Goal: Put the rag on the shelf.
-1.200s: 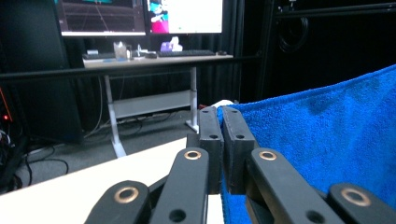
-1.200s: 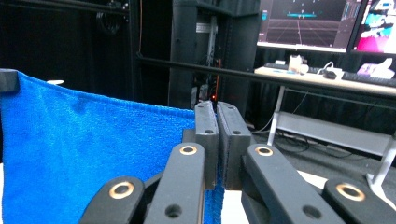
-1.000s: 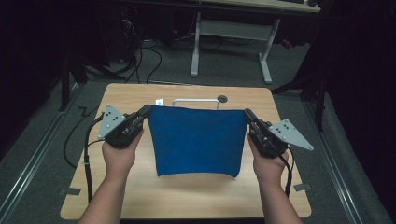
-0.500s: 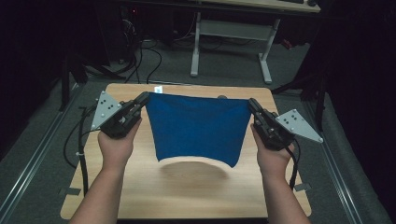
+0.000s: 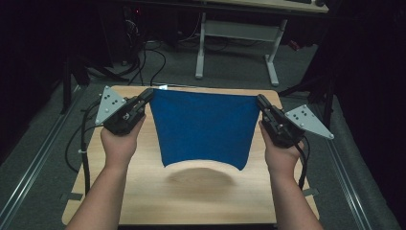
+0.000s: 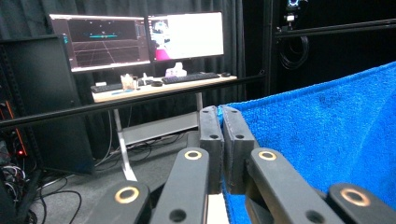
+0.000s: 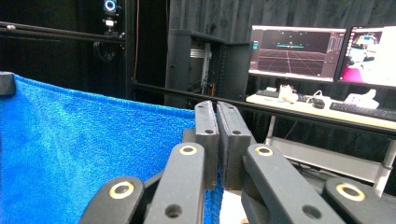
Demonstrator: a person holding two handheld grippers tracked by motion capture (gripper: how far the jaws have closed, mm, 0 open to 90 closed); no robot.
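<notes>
- The table [image 5: 143, 201] carries nothing at this moment; its wooden top shows a soft shadow near the middle, under what you hold.
- The blue towel [image 5: 203, 127] hangs above the table's middle — top edge stretched taut towards the far edge, bottom hem curling free, clear of the wood.
- Your left gripper [image 5: 146, 98] is clamped on the towel's upper left corner, jaws pressed together on the cloth.
- Your right gripper [image 5: 261, 101] grips the upper right corner the same way.
- You look to be mid-lift, spreading the towel; next — judging by this — lower it evenly, keeping both corners level and taut.
</notes>
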